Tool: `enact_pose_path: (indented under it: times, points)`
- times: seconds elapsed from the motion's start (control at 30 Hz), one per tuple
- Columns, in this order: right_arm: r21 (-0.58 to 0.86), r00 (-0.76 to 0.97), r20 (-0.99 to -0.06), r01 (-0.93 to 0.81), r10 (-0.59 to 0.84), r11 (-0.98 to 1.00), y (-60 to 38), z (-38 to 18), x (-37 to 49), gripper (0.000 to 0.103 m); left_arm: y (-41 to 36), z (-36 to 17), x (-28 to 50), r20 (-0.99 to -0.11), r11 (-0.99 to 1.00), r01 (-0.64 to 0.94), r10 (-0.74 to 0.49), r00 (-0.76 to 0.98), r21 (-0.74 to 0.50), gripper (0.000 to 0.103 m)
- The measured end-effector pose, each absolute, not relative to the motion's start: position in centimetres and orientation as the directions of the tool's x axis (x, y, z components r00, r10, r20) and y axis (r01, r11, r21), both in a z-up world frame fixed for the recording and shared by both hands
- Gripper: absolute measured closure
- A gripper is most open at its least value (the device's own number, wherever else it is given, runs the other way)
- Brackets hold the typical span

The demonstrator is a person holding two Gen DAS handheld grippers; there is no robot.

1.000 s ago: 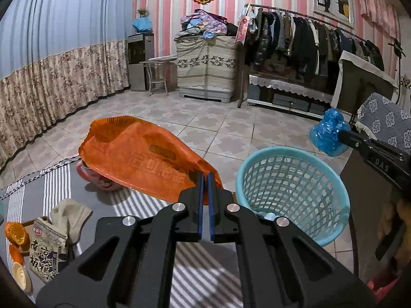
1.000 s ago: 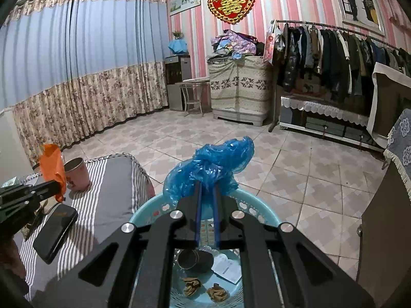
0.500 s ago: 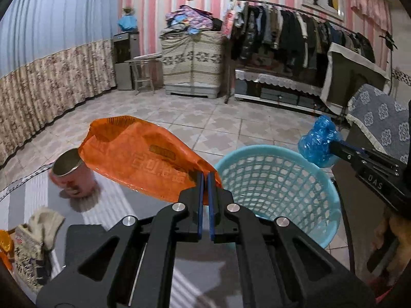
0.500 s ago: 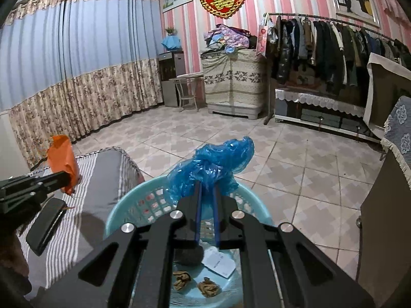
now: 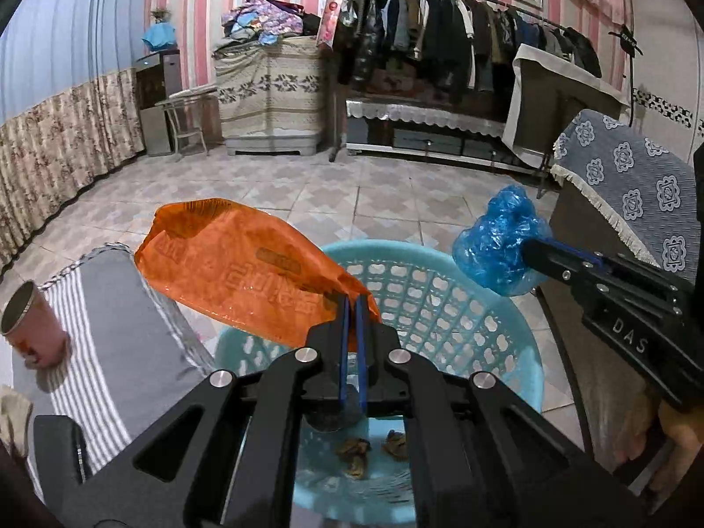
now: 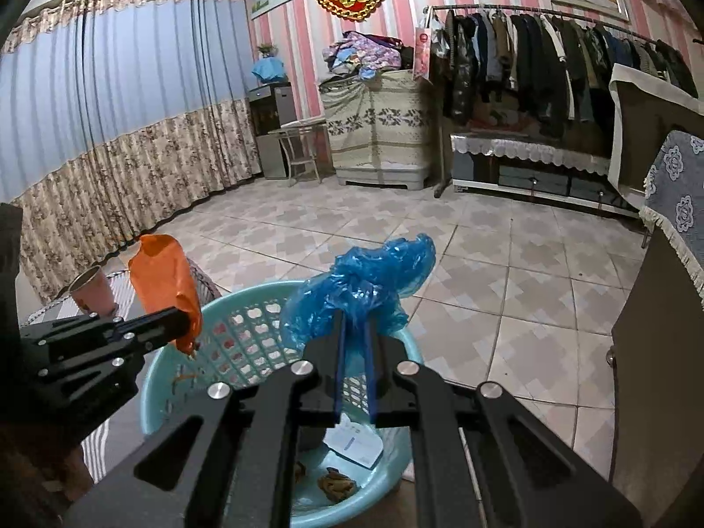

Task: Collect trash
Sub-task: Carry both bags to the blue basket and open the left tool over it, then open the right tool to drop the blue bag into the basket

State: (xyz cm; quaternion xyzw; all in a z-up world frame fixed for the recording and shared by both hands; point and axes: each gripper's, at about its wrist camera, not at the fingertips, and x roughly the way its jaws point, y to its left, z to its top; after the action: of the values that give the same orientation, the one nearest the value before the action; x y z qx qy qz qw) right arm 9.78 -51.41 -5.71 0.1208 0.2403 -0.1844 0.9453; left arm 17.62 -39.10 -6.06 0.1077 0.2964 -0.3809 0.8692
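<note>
Trash is now hanging over the basket (image 5: 519,352): I'm pinching the orange wrapper (image 5: 246,277) in my left gripper (image 5: 352,308), the blue bag (image 6: 361,290) in my right gripper (image 6: 354,343), nearing release.

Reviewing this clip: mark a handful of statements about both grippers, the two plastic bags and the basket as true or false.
1. The left gripper pinches an orange plastic bag. True.
2. The right gripper holds nothing. False: it is shut on a crumpled blue plastic bag.
3. The light blue perforated plastic basket has nothing in it. False: paper and brown scraps lie at its bottom.
4. A pink metal-rimmed cup stands on the grey striped cloth. True.
</note>
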Motion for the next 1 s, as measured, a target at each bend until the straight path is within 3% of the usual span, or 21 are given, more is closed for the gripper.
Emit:
enact_pose_path:
  times: [0.13, 0.17, 0.2, 0.27, 0.4, 0.47, 0.77, 0.97, 1.0]
  points:
    - [0.153, 0.810, -0.506, 0.422, -0.295, 0.894, -52.0, -6.1, 9.6, 0.095, -39.7, -6.7, 17.7, -0.629, 0.672, 0.740, -0.589, 0.508, -0.031, 0.100]
    - [0.154, 0.809, -0.508, 0.423, -0.296, 0.893, -52.0, -6.1, 9.6, 0.095, -39.7, -6.8, 17.7, -0.634, 0.670, 0.742, -0.587, 0.504, -0.029, 0.095]
    - [0.153, 0.808, -0.509, 0.424, -0.297, 0.892, -52.1, -6.2, 9.6, 0.095, -39.6, -6.9, 17.8, -0.637, 0.670, 0.742, -0.585, 0.502, -0.031, 0.089]
    - [0.151, 0.807, -0.512, 0.424, -0.296, 0.893, -52.1, -6.3, 9.6, 0.095, -39.3, -6.9, 17.8, -0.643, 0.678, 0.734, -0.580, 0.500, -0.041, 0.057]
    - [0.154, 0.807, -0.512, 0.422, -0.293, 0.893, -52.1, -6.2, 9.7, 0.095, -38.4, -6.3, 17.6, -0.622, 0.694, 0.719, -0.577, 0.530, -0.031, 0.044]
    - [0.155, 0.807, -0.516, 0.419, -0.289, 0.895, -51.9, -6.4, 9.8, 0.095, -37.4, -5.9, 17.7, -0.603, 0.723, 0.690, -0.557, 0.571, -0.015, 0.027]
    - [0.181, 0.814, -0.524, 0.392, -0.249, 0.902, -50.2, -7.4, 11.1, 0.095, -32.9, -4.5, 18.7, -0.541, 0.835, 0.550, -0.462, 0.703, 0.000, 0.010]
    - [0.199, 0.816, -0.534, 0.375, -0.221, 0.906, -48.5, -8.2, 12.3, 0.093, -31.4, -4.3, 19.3, -0.537, 0.859, 0.512, -0.435, 0.723, -0.006, 0.007]
    - [0.201, 0.816, -0.536, 0.374, -0.218, 0.905, -48.4, -8.3, 12.4, 0.089, -31.1, -4.3, 19.4, -0.535, 0.862, 0.506, -0.429, 0.728, -0.004, 0.007]
